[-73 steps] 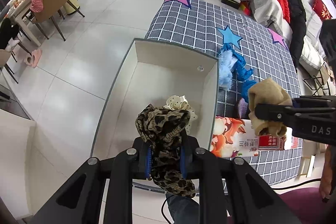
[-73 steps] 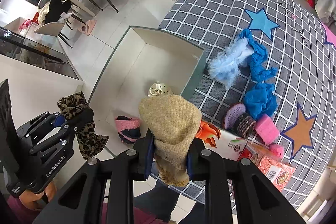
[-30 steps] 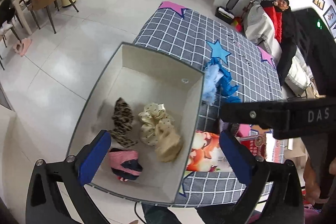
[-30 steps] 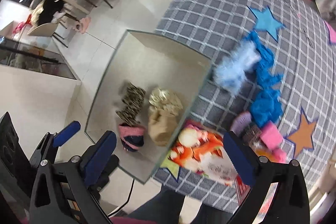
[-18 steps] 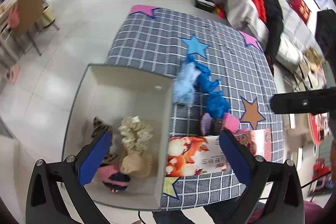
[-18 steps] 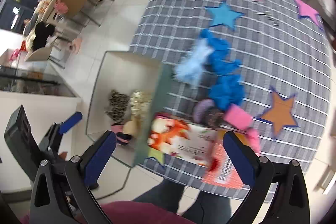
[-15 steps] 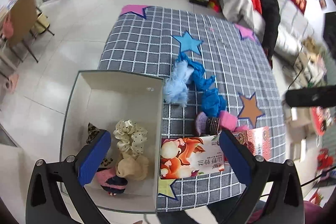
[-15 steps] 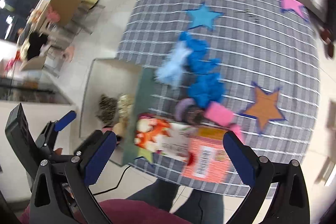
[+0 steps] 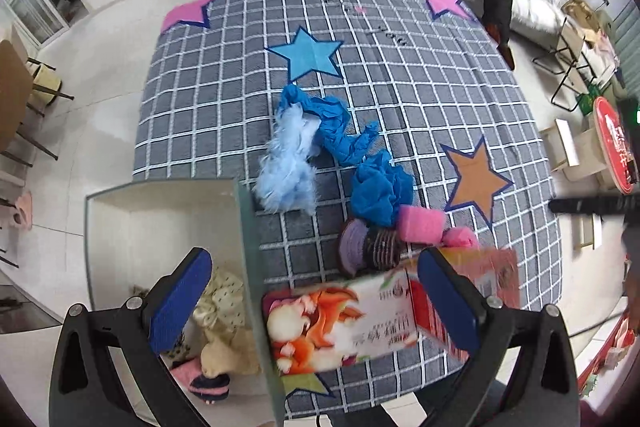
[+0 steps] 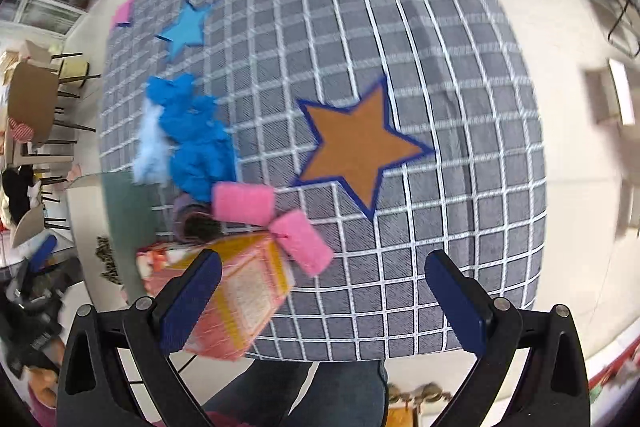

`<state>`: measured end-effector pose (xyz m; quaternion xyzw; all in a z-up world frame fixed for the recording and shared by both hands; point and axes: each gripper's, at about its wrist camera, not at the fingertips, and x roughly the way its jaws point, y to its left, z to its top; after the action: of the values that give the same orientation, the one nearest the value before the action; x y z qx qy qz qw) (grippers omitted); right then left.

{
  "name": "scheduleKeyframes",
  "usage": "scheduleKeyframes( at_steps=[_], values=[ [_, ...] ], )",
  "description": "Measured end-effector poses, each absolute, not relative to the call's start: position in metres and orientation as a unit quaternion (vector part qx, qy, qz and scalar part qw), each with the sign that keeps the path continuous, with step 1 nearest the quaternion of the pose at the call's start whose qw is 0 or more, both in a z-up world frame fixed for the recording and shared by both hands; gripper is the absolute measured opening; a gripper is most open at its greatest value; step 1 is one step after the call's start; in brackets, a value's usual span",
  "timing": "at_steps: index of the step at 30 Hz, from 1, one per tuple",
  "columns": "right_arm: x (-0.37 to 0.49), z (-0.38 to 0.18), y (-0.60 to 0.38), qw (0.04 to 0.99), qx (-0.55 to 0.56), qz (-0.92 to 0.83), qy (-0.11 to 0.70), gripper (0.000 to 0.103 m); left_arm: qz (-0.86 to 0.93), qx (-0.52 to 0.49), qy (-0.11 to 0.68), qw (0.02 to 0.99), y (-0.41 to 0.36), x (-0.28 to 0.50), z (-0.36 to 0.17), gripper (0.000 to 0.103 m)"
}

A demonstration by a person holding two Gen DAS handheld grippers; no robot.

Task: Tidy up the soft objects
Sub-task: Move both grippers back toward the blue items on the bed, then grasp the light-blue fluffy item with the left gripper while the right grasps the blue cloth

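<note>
A moment ago each pair of tongs held a soft thing over the white box (image 9: 160,223). Now both are let go and hold nothing. The left tongs (image 9: 316,303) are wide apart above the box edge, and the right tongs (image 10: 320,303) are wide apart over the grey check cloth (image 10: 440,67). Both views have swung away from the box toward the pile on the desk.

So those two things are put away. In the box I can see a cream dotted scrunchie (image 9: 222,301), a tan one (image 9: 228,351) and a pink and dark one (image 9: 204,381).

More soft things wait on the cloth: a light blue fluffy one (image 9: 286,167), blue cloth (image 9: 360,163), two pink pieces (image 10: 244,203), and round purple and dark ones (image 9: 368,243). I think one of these comes next.

A flat carton (image 9: 348,323) with bright pictures lies by the box. It has some writing, but it is too blurry to read. I cannot read any brand on the tongs here.
</note>
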<state>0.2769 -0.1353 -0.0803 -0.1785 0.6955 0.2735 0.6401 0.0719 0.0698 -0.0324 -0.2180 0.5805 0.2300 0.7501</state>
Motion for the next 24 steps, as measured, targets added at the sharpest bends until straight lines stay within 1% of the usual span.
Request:
scheduleKeyframes(
  at_steps=[3, 7, 12, 16, 19, 22, 24],
  values=[
    [0.282, -0.11, -0.136, 0.617, -0.178, 0.275, 0.715, 0.102, 0.236, -0.19, 0.61, 0.732, 0.081, 0.101, -0.056, 0.103],
    [0.284, -0.137, -0.105, 0.588, -0.205, 0.303, 0.722, 0.102, 0.241, -0.144, 0.657, 0.699, 0.098, 0.131, -0.09, 0.103],
    [0.274, -0.161, -0.032, 0.563, -0.266, 0.367, 0.691, 0.102, 0.262, -0.058, 0.707, 0.655, 0.119, 0.153, -0.123, 0.103],
    [0.255, -0.188, 0.026, 0.522, -0.324, 0.425, 0.665, 0.102, 0.261, -0.062, 0.716, 0.644, 0.134, 0.157, -0.129, 0.103],
    [0.24, -0.214, 0.052, 0.506, -0.375, 0.439, 0.641, 0.102, 0.256, -0.067, 0.724, 0.637, 0.139, 0.164, -0.137, 0.103],
    [0.232, -0.231, 0.056, 0.509, -0.417, 0.429, 0.619, 0.103, 0.244, -0.063, 0.736, 0.628, 0.137, 0.176, -0.156, 0.103],
    [0.234, -0.226, 0.052, 0.529, -0.416, 0.427, 0.604, 0.103, 0.238, -0.07, 0.745, 0.62, 0.134, 0.184, -0.171, 0.103]
  ],
)
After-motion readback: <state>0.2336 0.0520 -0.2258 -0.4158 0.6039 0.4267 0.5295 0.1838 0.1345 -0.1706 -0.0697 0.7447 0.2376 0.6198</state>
